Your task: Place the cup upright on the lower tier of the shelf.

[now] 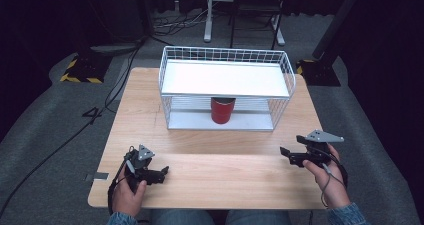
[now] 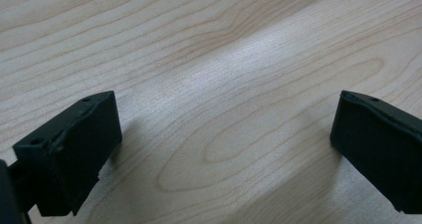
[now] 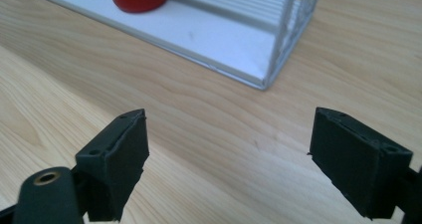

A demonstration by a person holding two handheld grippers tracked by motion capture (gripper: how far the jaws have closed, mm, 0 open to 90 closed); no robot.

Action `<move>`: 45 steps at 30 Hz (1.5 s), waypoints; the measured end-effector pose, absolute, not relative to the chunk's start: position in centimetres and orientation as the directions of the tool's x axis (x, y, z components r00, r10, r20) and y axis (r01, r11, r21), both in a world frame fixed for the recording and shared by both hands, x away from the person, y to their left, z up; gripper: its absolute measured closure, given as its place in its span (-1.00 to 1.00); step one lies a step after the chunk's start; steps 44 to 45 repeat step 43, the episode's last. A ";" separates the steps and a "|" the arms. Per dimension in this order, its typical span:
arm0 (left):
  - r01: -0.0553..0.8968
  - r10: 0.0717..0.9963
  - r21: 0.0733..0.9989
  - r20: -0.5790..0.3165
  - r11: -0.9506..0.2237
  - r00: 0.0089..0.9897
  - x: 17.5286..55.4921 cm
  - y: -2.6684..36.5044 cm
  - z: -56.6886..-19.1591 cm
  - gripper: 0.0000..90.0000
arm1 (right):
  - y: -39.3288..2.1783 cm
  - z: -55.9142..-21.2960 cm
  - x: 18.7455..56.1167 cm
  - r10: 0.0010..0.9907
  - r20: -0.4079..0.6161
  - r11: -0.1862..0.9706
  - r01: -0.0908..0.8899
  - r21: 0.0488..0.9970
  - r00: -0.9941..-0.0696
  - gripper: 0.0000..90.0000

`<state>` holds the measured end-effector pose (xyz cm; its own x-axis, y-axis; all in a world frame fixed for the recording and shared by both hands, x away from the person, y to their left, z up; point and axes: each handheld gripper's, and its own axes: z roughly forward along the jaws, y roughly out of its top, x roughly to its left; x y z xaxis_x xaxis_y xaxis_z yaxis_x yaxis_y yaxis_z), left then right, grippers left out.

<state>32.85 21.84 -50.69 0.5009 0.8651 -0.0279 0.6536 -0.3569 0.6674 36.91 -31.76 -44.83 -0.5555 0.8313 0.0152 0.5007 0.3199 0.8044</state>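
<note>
Two grippers, left & right, we hold wide open near desk front edge; red can in wire rack.

The person's left hand comes in from the bottom edge and grips the black two-jaw left gripper, held low with its jaws pointing to the right. In the left gripper view its jaws stand wide apart with nothing between them. The right hand holds the black right gripper with its grey three-cornered plate on top, jaws pointing left, likewise spread wide and empty. Blue denim cuffs cover both wrists.
</note>
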 end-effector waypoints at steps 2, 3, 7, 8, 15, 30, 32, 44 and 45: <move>0.654 0.865 0.667 -0.028 -0.357 0.501 32.9 21.8 -50.7 -1.00 | -32.0 -45.0 36.8 0.835 0.011 0.323 0.508 0.798 -0.550 -0.65; 0.654 0.865 0.667 -0.028 -0.357 0.501 32.9 21.8 -50.7 -1.00 | -32.4 -45.5 36.7 0.844 0.018 0.319 0.529 0.786 -0.536 -0.65; 0.654 0.865 0.667 -0.028 -0.357 0.501 32.9 21.8 -50.7 -1.00 | -33.1 -46.6 36.7 0.859 0.031 0.307 0.562 0.768 -0.511 -0.65; 0.653 0.865 0.667 -0.027 -0.357 0.501 32.9 21.8 -50.7 -1.00 | -33.3 -46.8 36.6 0.862 0.031 0.305 0.567 0.765 -0.506 -0.65; 0.653 0.865 0.667 -0.027 -0.358 0.501 32.9 21.8 -50.7 -1.00 | -34.2 -48.2 36.5 0.878 0.028 0.307 0.607 0.733 -0.478 -0.65; 0.654 0.865 0.667 -0.028 -0.357 0.501 32.9 21.8 -50.7 -1.00 | -34.6 -49.8 36.1 0.887 -0.020 0.342 0.626 0.701 -0.462 -0.65; 0.654 0.865 0.667 -0.028 -0.357 0.501 32.9 21.8 -50.7 -1.00 | -34.6 -50.2 36.0 0.892 -0.008 0.323 0.623 0.712 -0.453 -0.67; 0.652 0.865 0.668 -0.026 -0.358 0.501 32.9 21.8 -50.7 -1.00 | -34.4 -50.5 35.8 0.906 -0.010 0.293 0.612 0.734 -0.422 -0.74; 0.652 0.865 0.668 -0.026 -0.358 0.501 32.9 21.8 -50.7 -1.00 | -34.4 -50.5 35.8 0.906 -0.010 0.293 0.612 0.734 -0.422 -0.74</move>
